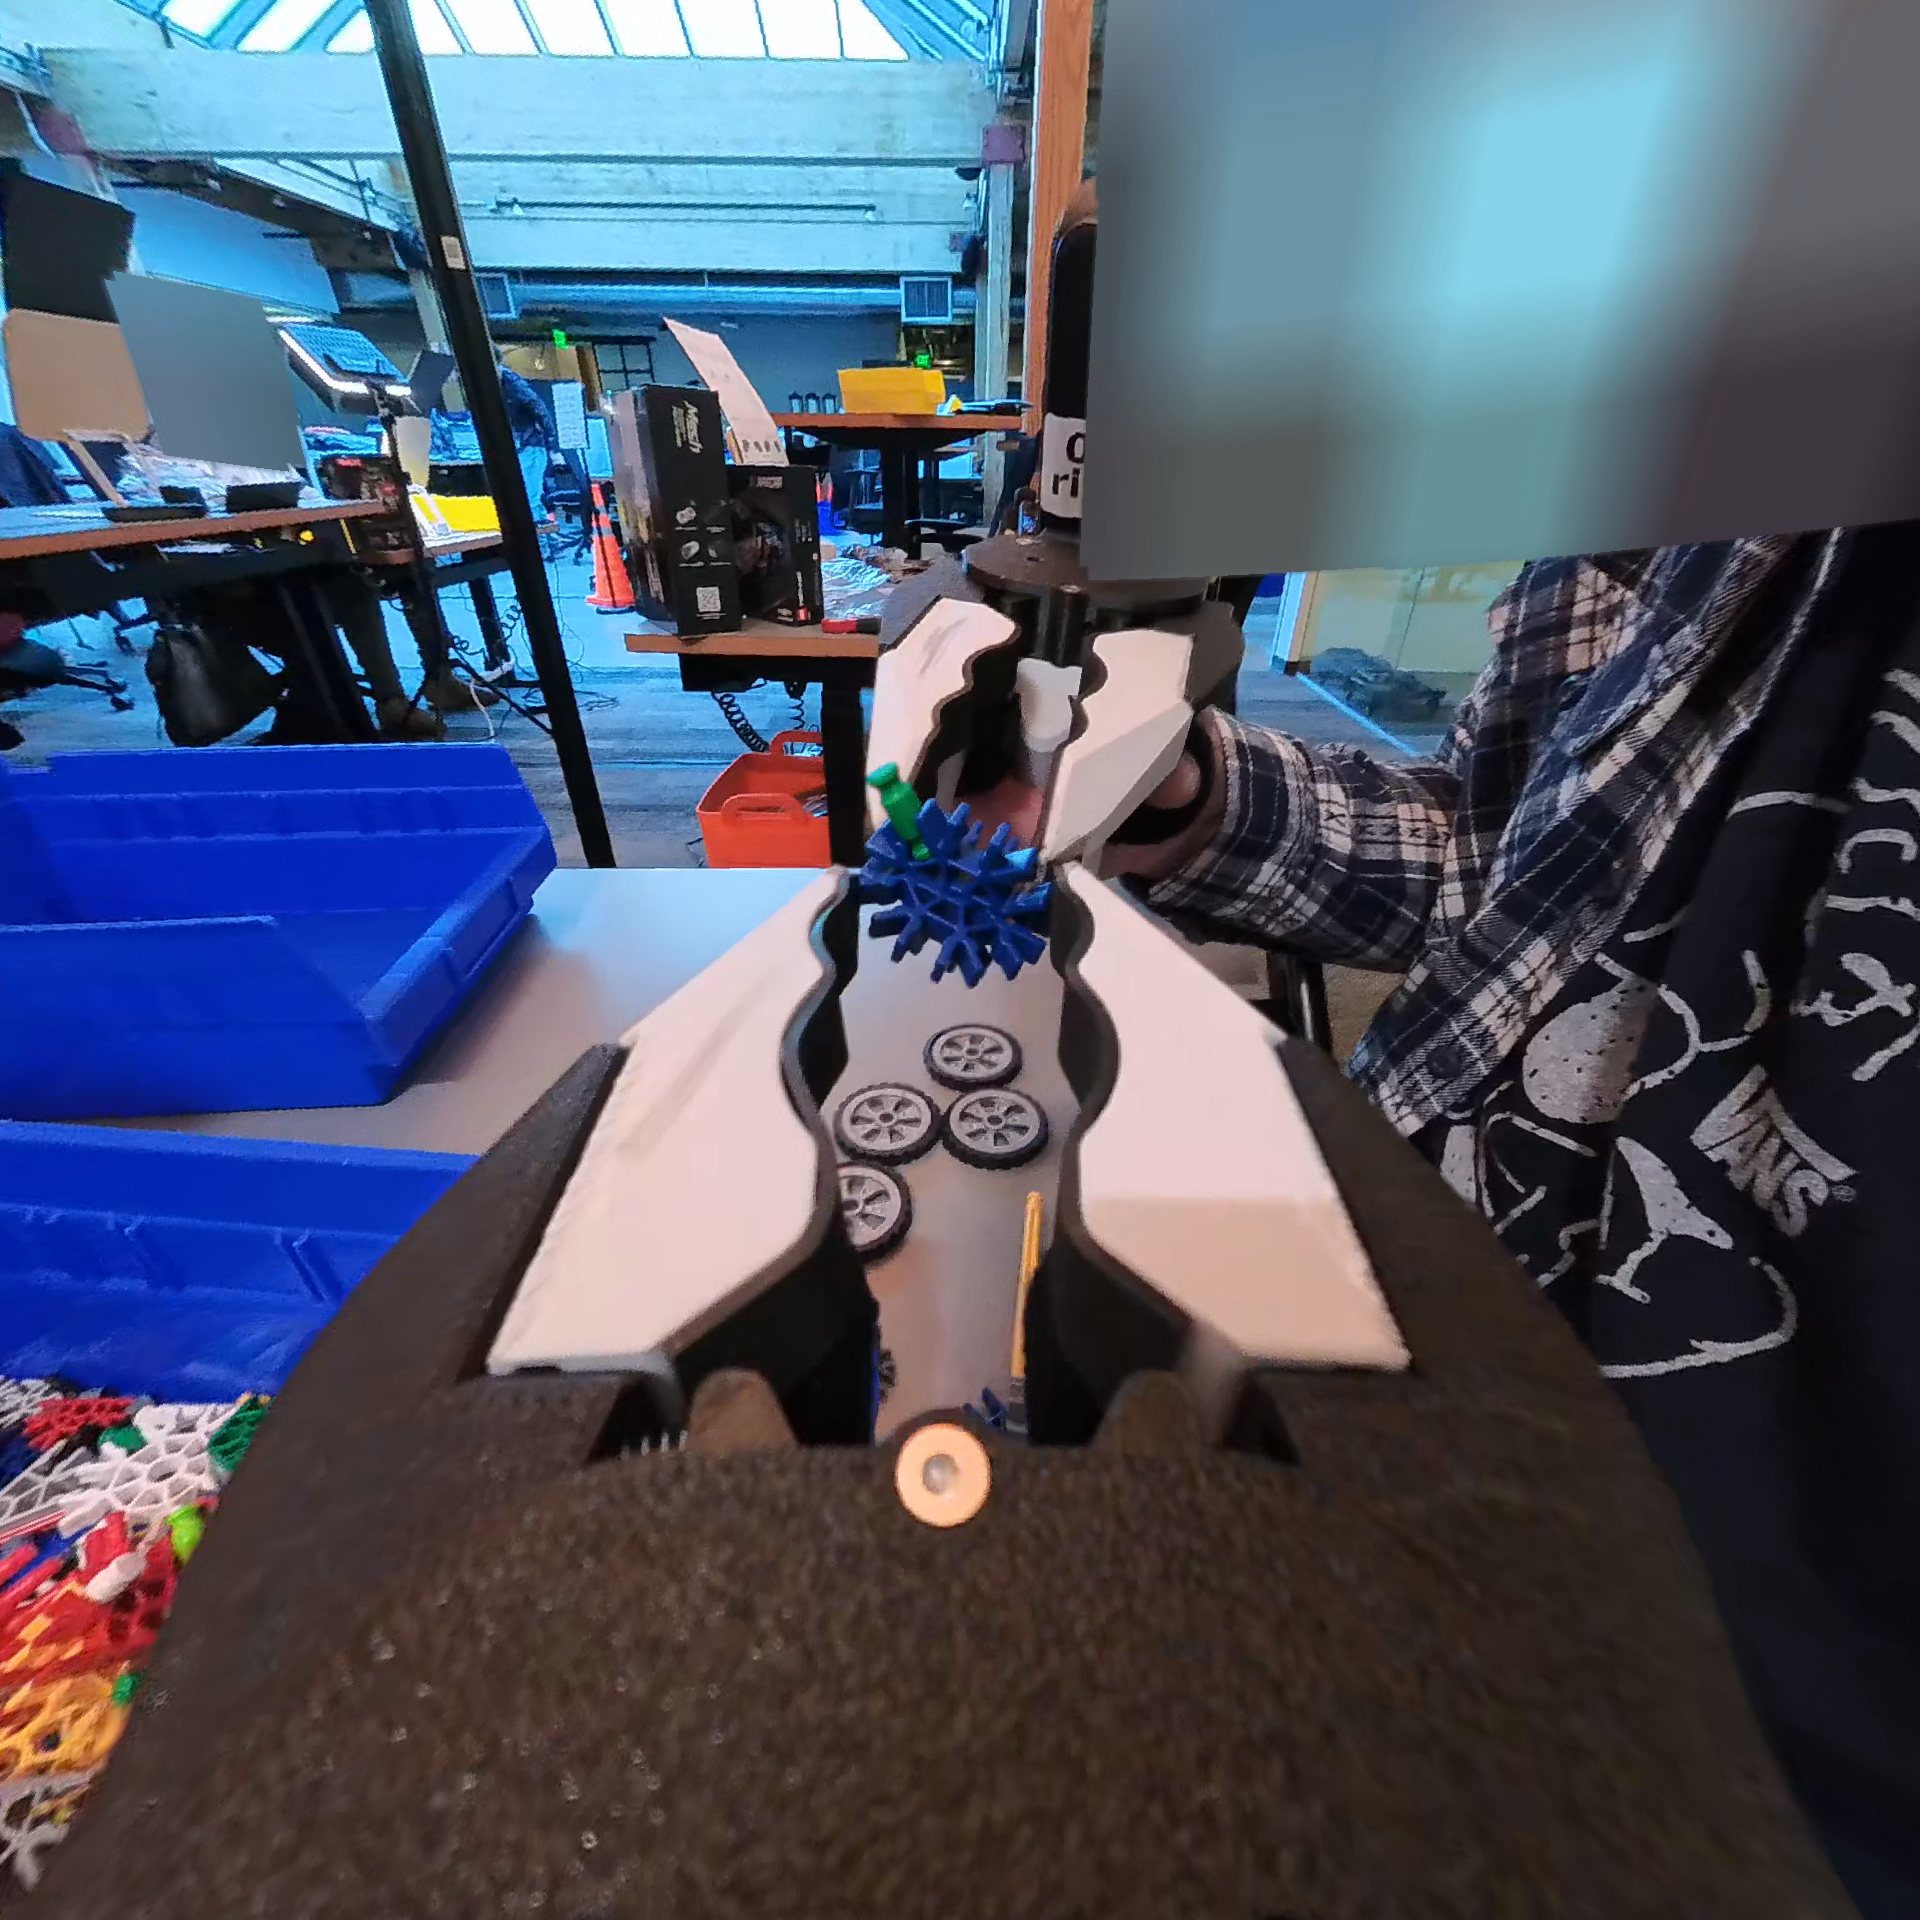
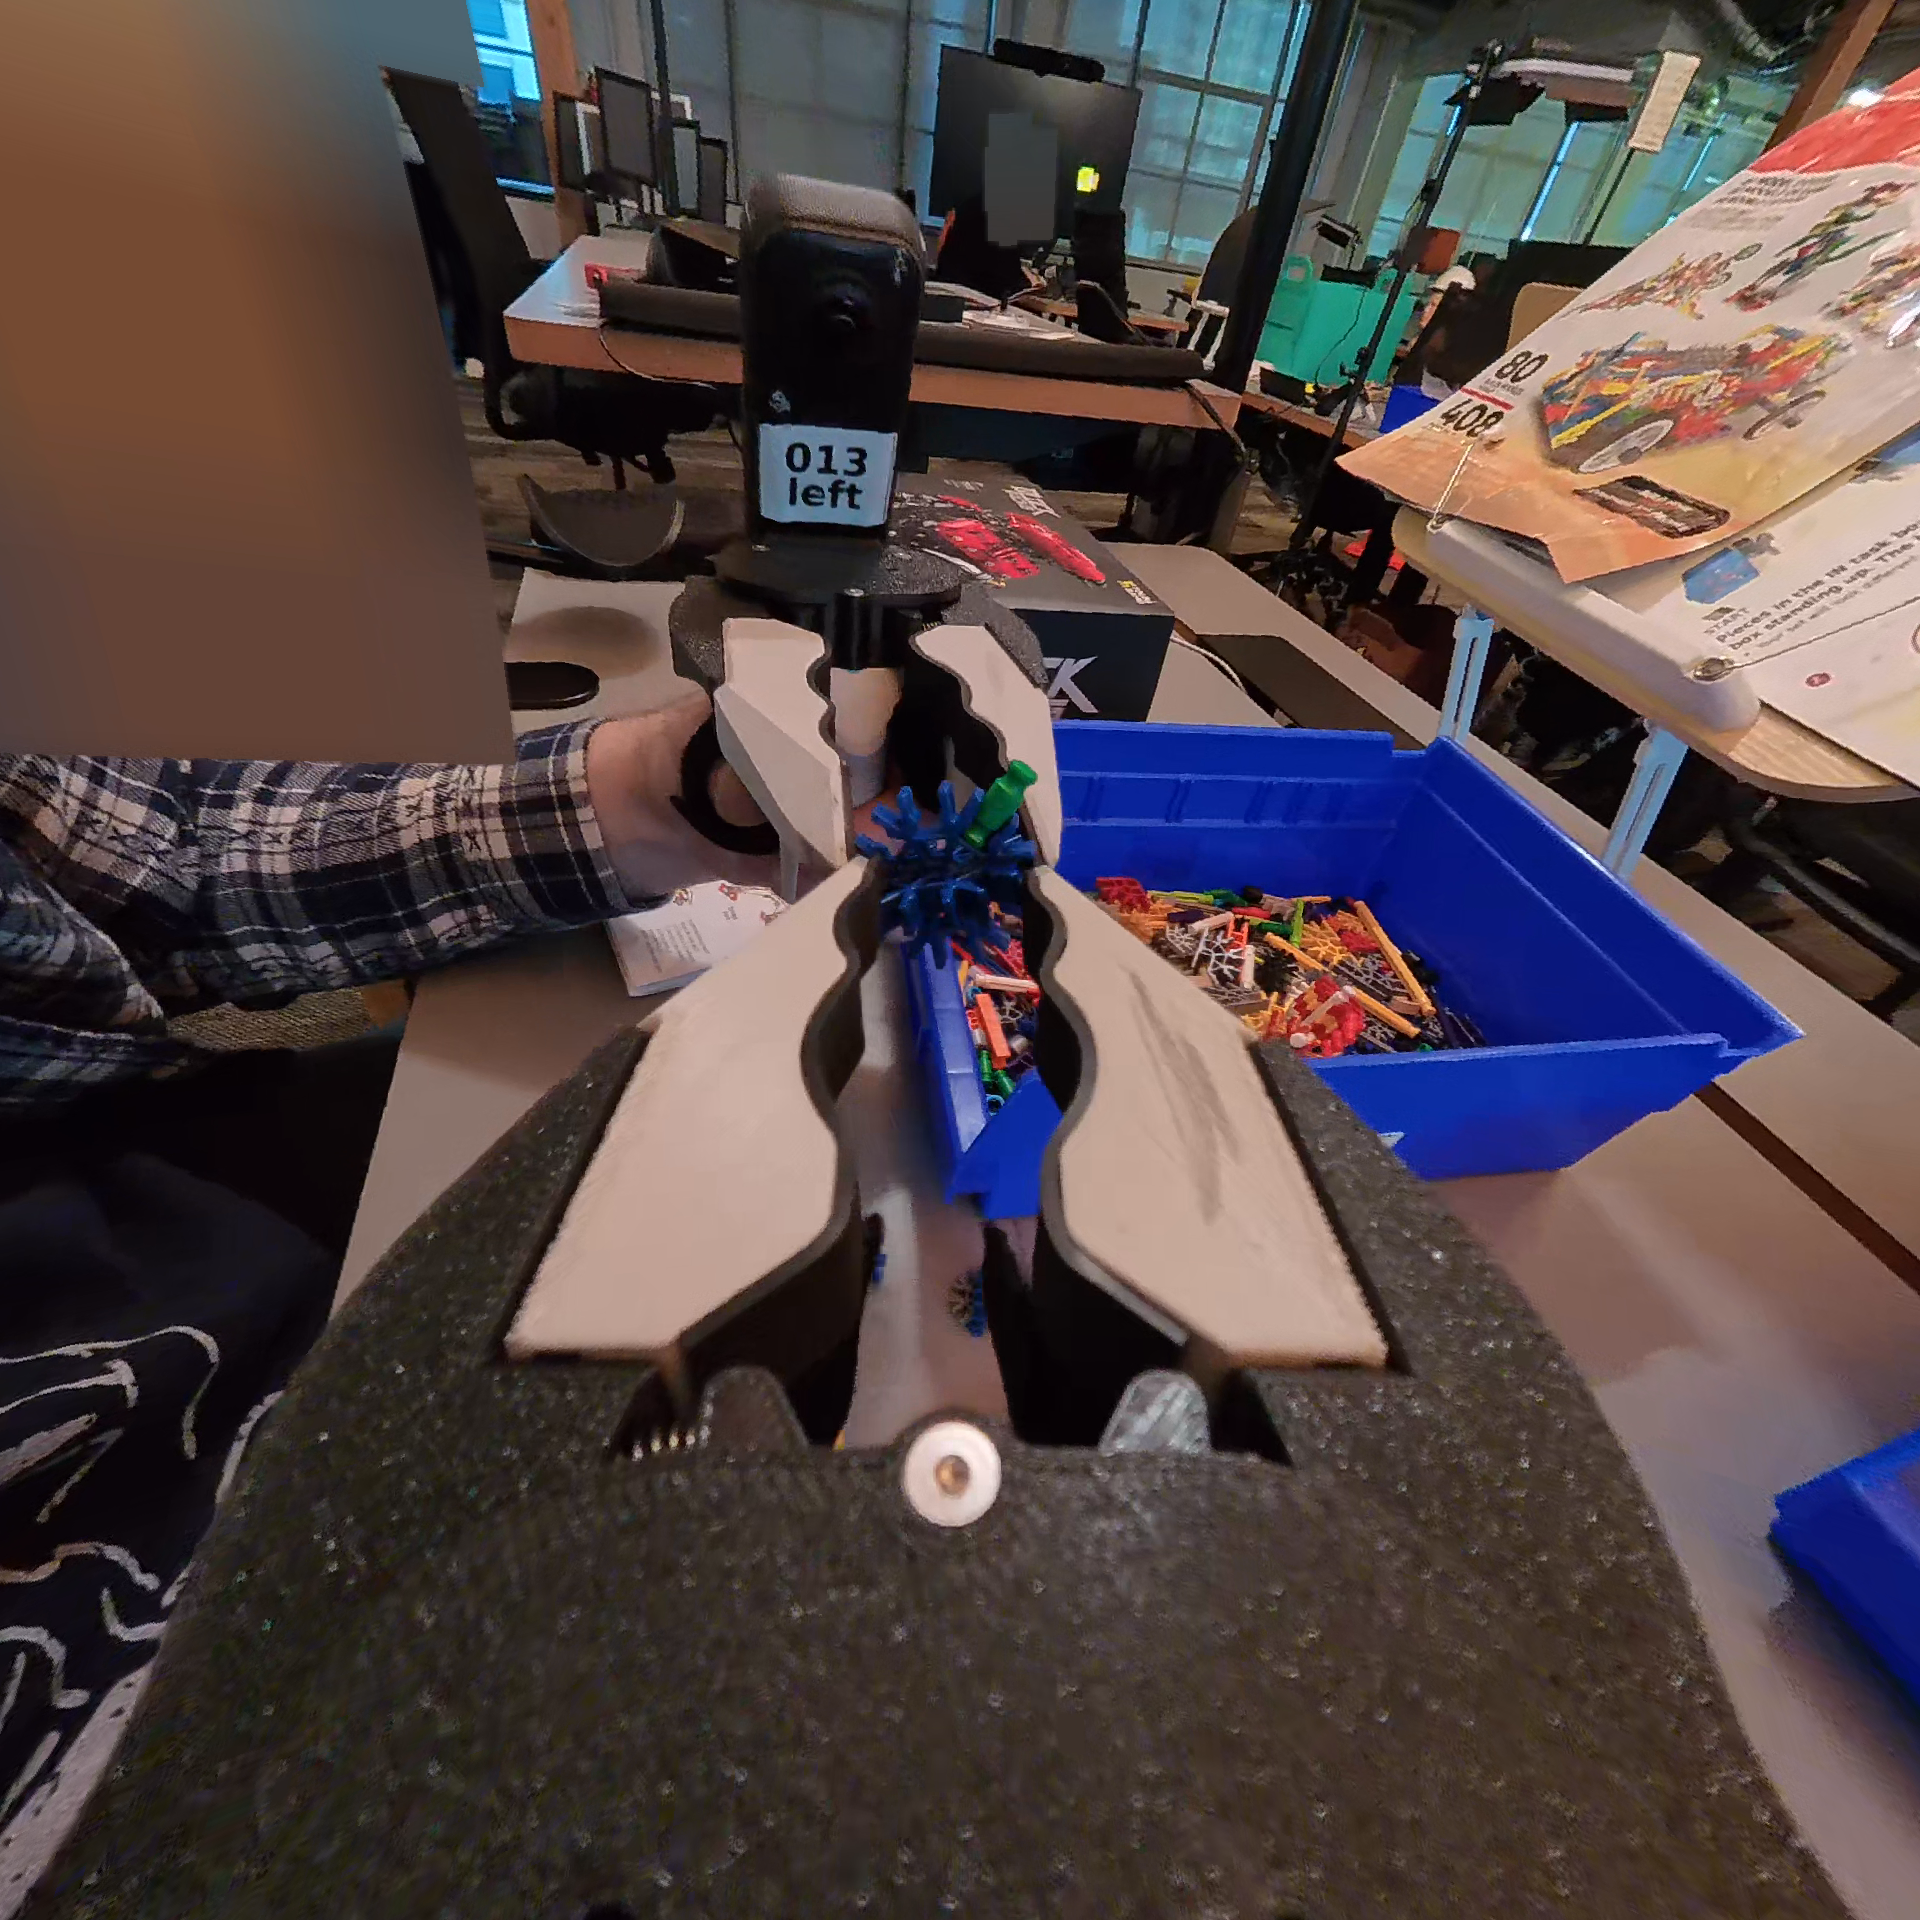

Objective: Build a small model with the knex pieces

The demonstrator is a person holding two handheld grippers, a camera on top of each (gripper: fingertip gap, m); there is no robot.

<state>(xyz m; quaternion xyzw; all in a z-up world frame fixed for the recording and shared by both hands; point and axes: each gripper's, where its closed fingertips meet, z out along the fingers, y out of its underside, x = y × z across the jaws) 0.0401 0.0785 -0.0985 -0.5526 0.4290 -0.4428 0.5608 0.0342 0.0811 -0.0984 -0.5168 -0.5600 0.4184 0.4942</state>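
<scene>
A blue snowflake-shaped connector piece (image 1: 951, 920) with a short green rod (image 1: 899, 805) plugged into it hangs above the grey table (image 1: 623, 956). My left gripper (image 1: 956, 883) is shut on it from the near side. My right gripper (image 1: 961, 836) faces it from the far side, tips closed on the same piece. In the right wrist view, my right gripper (image 2: 951, 873) pinches the blue connector (image 2: 935, 868) and my left gripper (image 2: 945, 847) holds it from the opposite side. The green rod (image 2: 997, 805) sticks up to the right there.
Several grey wheels (image 1: 886, 1122) and a yellow rod (image 1: 1029, 1278) lie on the table under the left gripper. Blue bins (image 1: 260, 935) stand at its left above a pile of coloured pieces (image 1: 83, 1558). A blue bin (image 2: 1507, 1101) of mixed pieces and an instruction booklet (image 2: 1714, 343) sit to the right. My left and right fingertips are right by each other.
</scene>
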